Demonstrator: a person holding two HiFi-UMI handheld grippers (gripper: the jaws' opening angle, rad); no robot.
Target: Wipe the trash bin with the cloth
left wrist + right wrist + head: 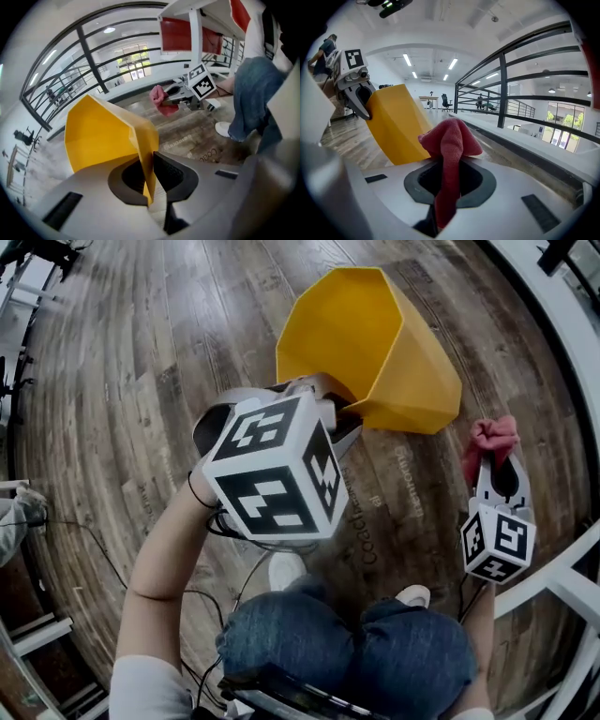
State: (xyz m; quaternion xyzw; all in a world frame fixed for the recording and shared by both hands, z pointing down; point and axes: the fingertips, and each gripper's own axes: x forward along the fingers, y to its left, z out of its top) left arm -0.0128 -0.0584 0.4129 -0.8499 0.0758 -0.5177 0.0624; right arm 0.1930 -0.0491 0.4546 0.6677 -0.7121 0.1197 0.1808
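On wood floor (141, 381), centre of head view: trash bin (375, 343), yellow, faceted, tilted, mouth turned up toward the head camera.
Left gripper (339, 418): jaws nearly together, pinched on the bin's rim wall; nothing else in them.
Reason for grip (judged): steadies and tips the bin so a wall faces the cloth.
Right gripper (497, 470): jaws closed on red cloth (490, 437); a bunched tuft stands past the tips, likely as the wiping face.
Cloth vs bin: near the bin's right side, not touching; wiping not yet begun, by my reading.
Left gripper view only: thin yellow wall edge-on between the pads (171, 172), one inside, one outside.
Right gripper view only: bin's outer wall leaning, left gripper at its upper edge; cloth tail hanging between the jaws.
Head view only: hollow interior.
Base on floor or lifted: cannot tell.
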